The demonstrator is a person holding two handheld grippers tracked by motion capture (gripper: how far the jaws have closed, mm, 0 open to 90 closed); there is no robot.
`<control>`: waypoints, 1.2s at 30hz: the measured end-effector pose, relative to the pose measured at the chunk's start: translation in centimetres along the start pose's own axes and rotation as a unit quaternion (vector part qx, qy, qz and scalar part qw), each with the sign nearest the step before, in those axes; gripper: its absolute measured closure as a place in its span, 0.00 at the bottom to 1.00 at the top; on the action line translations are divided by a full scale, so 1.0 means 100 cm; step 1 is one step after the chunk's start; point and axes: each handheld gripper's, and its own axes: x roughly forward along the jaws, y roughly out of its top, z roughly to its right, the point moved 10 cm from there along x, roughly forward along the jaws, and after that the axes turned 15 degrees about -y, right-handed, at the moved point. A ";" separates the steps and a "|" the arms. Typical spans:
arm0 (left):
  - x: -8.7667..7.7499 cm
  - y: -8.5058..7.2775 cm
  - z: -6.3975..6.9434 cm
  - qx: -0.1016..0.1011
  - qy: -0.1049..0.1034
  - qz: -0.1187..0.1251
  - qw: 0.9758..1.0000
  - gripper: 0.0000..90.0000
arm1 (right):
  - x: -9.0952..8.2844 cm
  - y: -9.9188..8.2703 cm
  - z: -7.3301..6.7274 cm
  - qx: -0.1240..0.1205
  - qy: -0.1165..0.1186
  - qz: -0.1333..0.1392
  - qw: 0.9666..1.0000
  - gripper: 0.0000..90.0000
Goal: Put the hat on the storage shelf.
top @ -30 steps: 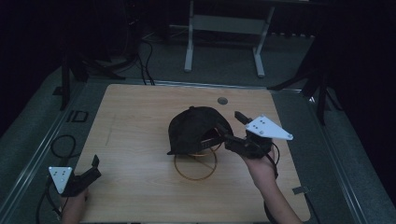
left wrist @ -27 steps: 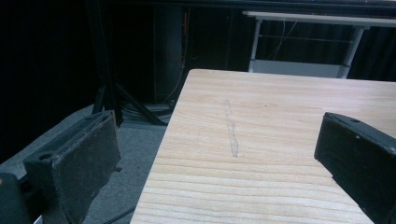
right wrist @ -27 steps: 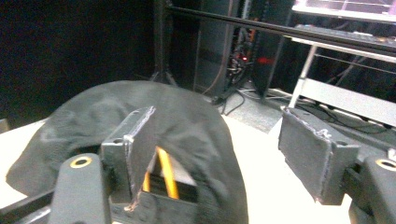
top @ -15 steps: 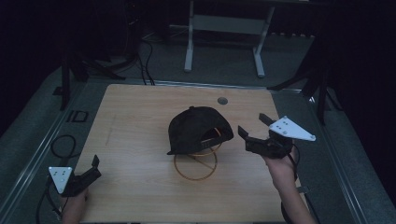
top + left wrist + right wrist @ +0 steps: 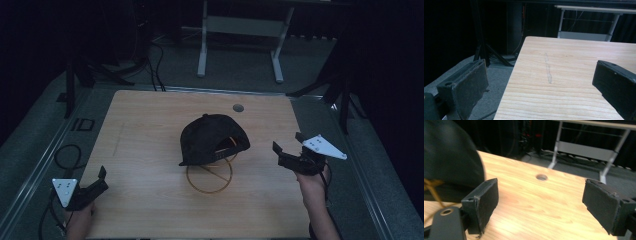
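Black cap (image 5: 212,137) sits mid-table on a wire stand (image 5: 209,175), hole (image 5: 238,108) at its 1 o'clock. My right tongs (image 5: 290,145), at its 3 o'clock, just opened with nothing between; left tongs (image 5: 102,176), at 8 o'clock, spread and empty too.

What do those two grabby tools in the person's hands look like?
Each tool is black and chunky, with two flat, blocky black jaws faced with dark, slightly worn pads. The left tool and the right tool each carry a pale grey three-cornered plate dotted with small marks. A dark cable trails by the left one. The forearms look bare, with no sleeves showing.
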 end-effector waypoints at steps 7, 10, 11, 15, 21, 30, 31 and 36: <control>0.000 0.000 0.000 0.001 0.000 0.000 1.000 0.01 | 0.010 -0.035 0.022 0.003 -0.027 -0.024 0.999 0.14; 0.000 0.000 0.000 0.000 0.000 0.000 1.000 0.01 | 0.012 -0.049 0.030 0.008 -0.035 -0.033 0.999 0.14; 0.000 0.000 0.000 0.000 0.000 0.000 1.000 0.01 | 0.013 -0.054 0.033 0.010 -0.037 -0.037 0.999 0.14; 0.000 0.000 0.000 0.000 0.000 0.000 1.000 0.01 | 0.015 -0.072 0.043 0.012 -0.048 -0.053 0.997 0.14; 0.000 0.000 0.000 0.000 0.000 0.000 1.000 0.01 | 0.017 -0.096 0.056 0.017 -0.060 -0.075 0.995 0.14; 0.000 0.000 0.000 0.000 -0.001 0.000 1.000 0.01 | 0.014 -0.123 0.066 0.005 -0.070 -0.089 0.994 0.15; 0.000 0.000 0.000 0.000 0.000 0.000 1.000 0.01 | 0.013 -0.126 0.068 0.010 -0.075 -0.091 0.993 0.15; 0.000 0.000 0.000 0.000 -0.001 0.000 1.000 0.01 | 0.009 -0.140 0.073 0.022 -0.079 -0.102 0.991 0.15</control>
